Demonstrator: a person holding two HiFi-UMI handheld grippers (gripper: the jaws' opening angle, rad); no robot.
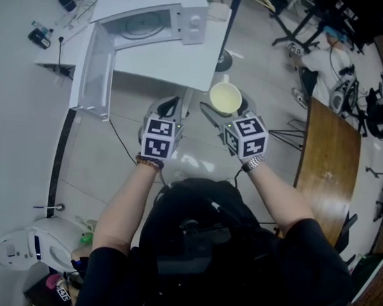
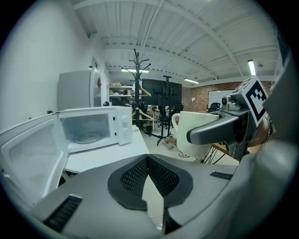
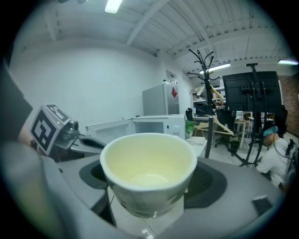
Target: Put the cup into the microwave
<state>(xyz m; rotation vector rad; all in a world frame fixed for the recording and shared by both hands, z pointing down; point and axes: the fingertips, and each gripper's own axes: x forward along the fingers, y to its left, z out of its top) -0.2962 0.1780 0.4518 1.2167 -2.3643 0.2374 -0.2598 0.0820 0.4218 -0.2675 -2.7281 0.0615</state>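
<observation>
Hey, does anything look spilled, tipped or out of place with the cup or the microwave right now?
Nothing stands out. The cup sits upright and looks empty in the right gripper, nothing spilled. The microwave stands on the white table, door swung open, turntable in place. The left gripper is shut on nothing.

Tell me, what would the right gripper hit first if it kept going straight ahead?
Probably the white microwave, door open, straight behind the pale ceramic cup in the right gripper; the white table's edge might come first, depth is unclear.
</observation>
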